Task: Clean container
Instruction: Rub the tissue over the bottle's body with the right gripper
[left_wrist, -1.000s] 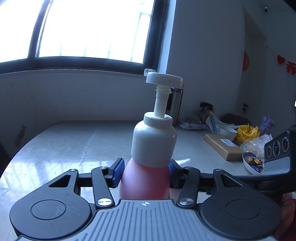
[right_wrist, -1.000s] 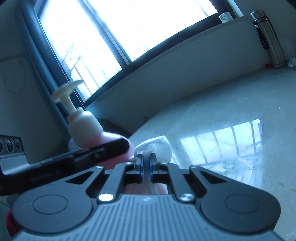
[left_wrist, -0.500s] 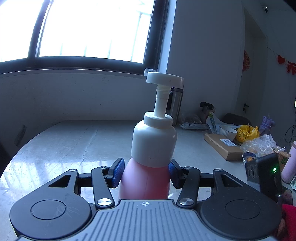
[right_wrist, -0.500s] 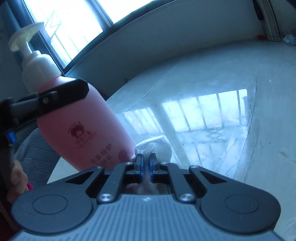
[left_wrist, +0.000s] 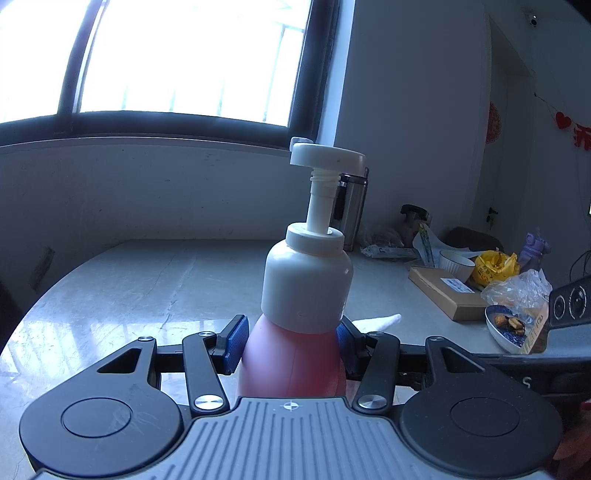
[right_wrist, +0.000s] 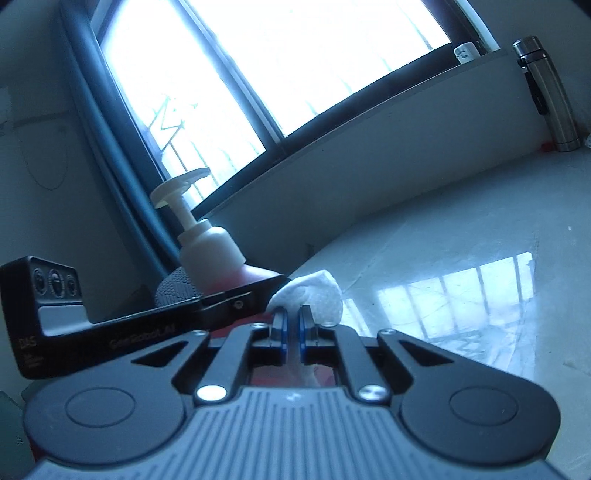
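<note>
A pink pump bottle (left_wrist: 295, 354) with a white cap and pump head stands upright between my left gripper's blue pads. My left gripper (left_wrist: 291, 341) is shut on its pink body, above the marble table (left_wrist: 140, 288). In the right wrist view the bottle (right_wrist: 214, 254) shows at left, behind the left gripper's black body (right_wrist: 122, 325). My right gripper (right_wrist: 291, 325) is shut on a white tissue (right_wrist: 314, 295), right beside the bottle's lower right side. The tissue's tip (left_wrist: 380, 321) shows behind the bottle in the left wrist view.
A steel thermos (left_wrist: 351, 210) stands at the back near the window sill. A cardboard box (left_wrist: 447, 295), a white bowl (left_wrist: 456, 264), plastic bags (left_wrist: 517, 291) and a dish of snacks (left_wrist: 506, 325) crowd the table's right side.
My right gripper with the tissue dropped low beside the bottle's pink body half a second ago, then rose back up next to the bottle. The left gripper and bottle stayed still.
</note>
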